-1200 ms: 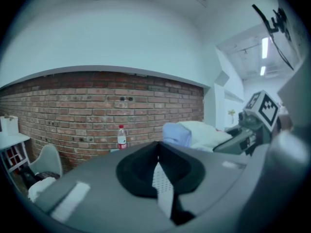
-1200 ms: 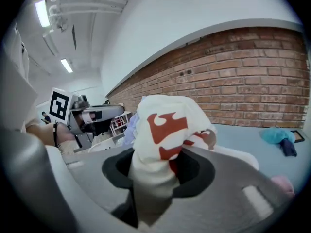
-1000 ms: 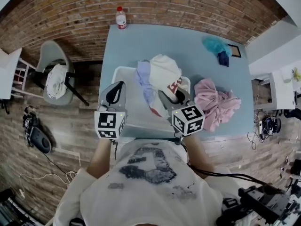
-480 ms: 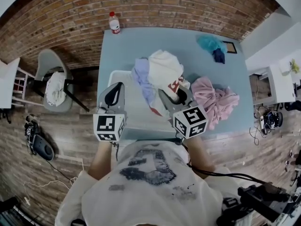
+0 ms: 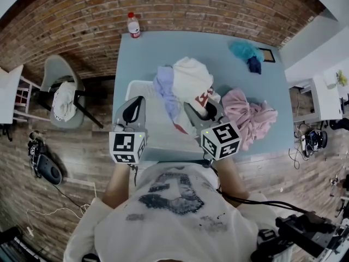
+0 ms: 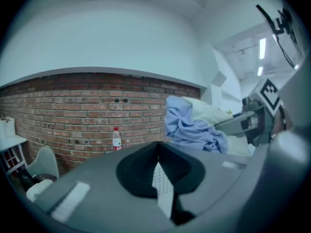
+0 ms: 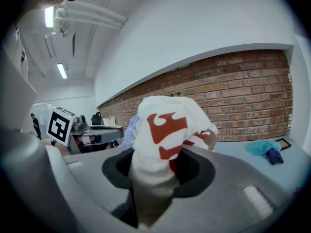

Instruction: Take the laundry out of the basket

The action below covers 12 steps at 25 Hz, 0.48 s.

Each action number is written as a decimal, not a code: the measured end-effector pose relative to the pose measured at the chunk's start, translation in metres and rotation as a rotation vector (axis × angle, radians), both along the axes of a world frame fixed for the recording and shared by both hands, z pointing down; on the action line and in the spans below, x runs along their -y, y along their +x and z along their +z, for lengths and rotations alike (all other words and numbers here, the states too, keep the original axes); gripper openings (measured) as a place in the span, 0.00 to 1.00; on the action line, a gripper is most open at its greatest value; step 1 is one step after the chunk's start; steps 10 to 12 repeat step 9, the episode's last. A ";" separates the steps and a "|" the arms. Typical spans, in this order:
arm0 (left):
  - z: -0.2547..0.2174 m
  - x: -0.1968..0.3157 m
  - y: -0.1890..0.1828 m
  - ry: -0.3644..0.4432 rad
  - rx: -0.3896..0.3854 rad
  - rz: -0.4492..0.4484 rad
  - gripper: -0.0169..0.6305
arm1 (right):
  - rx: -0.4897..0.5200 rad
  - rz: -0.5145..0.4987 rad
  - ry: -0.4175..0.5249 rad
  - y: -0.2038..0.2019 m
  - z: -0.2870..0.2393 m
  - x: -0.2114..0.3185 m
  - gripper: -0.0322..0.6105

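Lifting in progress: right gripper [image 5: 203, 111] clamps the white cloth garment with red print [image 5: 191, 79], raised slightly over the last second, above the white plastic basket [image 5: 132, 86]. A pale-blue cloth [image 5: 165, 91] is bunched alongside. Left gripper [image 5: 133, 108] is closed and empty. Garment not yet clear of the basket.

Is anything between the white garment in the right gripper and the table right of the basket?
Yes: a pink garment heap lies on the table just right of the basket, under that path. The right gripper holds the white garment above the basket.
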<state>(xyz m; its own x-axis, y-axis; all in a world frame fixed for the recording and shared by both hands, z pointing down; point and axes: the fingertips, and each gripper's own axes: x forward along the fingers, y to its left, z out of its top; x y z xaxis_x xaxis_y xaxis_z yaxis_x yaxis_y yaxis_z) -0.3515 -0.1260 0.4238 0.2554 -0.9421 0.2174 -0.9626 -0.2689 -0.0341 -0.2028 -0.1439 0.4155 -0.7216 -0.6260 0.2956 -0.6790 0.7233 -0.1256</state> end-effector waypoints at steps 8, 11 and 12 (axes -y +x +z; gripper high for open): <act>-0.002 0.002 0.003 -0.003 0.000 0.011 0.01 | 0.006 0.002 0.012 0.002 -0.007 0.001 0.30; -0.002 0.002 0.003 -0.003 0.000 0.013 0.01 | 0.007 0.003 0.014 0.002 -0.009 0.001 0.30; -0.002 0.002 0.003 -0.003 0.000 0.013 0.01 | 0.007 0.003 0.014 0.002 -0.009 0.001 0.30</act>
